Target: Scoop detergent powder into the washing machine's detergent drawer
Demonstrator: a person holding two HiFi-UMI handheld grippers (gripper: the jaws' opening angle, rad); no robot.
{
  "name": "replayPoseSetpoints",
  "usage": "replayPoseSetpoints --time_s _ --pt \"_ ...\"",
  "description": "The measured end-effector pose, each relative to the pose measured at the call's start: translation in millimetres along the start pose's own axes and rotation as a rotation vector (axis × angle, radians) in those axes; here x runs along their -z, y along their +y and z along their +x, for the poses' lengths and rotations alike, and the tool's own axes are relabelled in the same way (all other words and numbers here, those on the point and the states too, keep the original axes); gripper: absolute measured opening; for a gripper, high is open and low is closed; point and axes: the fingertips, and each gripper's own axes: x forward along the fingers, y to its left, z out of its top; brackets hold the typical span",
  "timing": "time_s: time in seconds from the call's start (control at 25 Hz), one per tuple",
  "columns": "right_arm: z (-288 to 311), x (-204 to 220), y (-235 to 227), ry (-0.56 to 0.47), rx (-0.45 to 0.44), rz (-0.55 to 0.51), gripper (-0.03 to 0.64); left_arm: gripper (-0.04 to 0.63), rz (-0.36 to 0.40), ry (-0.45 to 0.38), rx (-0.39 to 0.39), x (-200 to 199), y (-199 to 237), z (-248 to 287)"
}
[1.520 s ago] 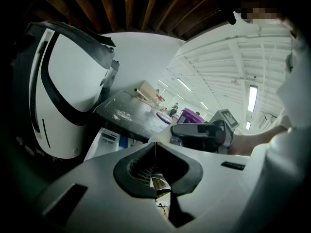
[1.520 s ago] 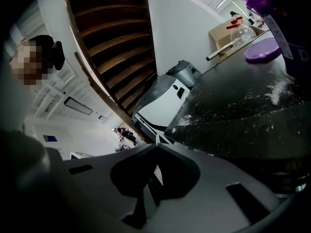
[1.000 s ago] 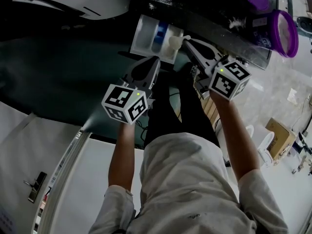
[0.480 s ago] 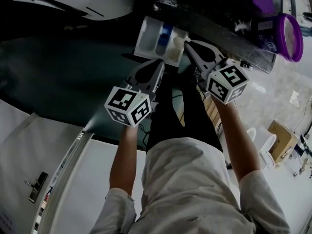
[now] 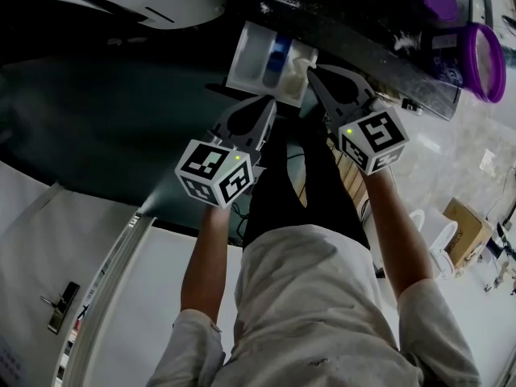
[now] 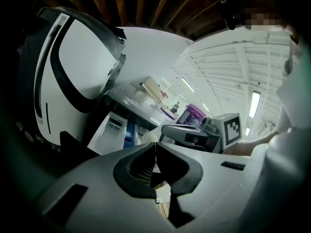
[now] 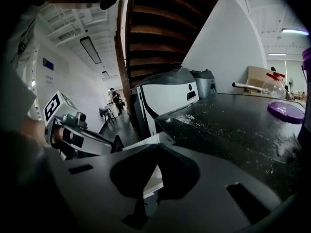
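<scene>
Now the washing machine (image 5: pixel 363 43) fills the upper head view, its dark top dusted with spilled powder (image 7: pixel 194 116), and it has slid a little higher and rightward in view than a second ago. From under that top the white detergent drawer (image 5: pixel 250 55) stands pulled out, its blue compartment (image 5: pixel 276 55) in the middle. A tub with a purple lid (image 5: pixel 476 55) sits well apart on the machine's far right, as before. The left gripper (image 5: pixel 268 103) hovers just below the drawer's near edge, jaws pressed together on nothing, and has crept slightly closer to the drawer. The right gripper (image 5: pixel 313 72) has its jaws closed too, with its tip at the drawer's right compartment; it now points more steeply at the drawer than earlier. The pale scoop (image 5: pixel 300 65) juts from that tip over the right compartment. A second ago its rounded bowl stood out clearly against the drawer's corner; now it blends into the pale compartment and is harder to make out.
</scene>
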Motion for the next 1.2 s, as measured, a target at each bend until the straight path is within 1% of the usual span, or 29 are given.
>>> replayPoseSetpoints --time_s 0.32,0.64,0.8,1.04,1.2 --pt "2 -1 6 0.027 0.022 -0.125 0.008 0.020 0.003 -0.004 -0.003 -2 2 -4" --pt "2 -5 11 0.023 0.041 -0.173 0.008 0.019 0.003 -0.004 -0.010 0 2 -7" --pt "1 -5 14 0.029 0.051 -0.245 0.009 0.020 0.001 -0.006 -0.012 1 3 -8" --pt "1 -6 21 0.048 0.062 -0.391 0.008 0.020 0.002 -0.010 -0.016 0 4 -8" --pt "2 -7 24 0.055 0.069 -0.434 0.008 0.020 0.003 -0.007 -0.022 1 5 -9"
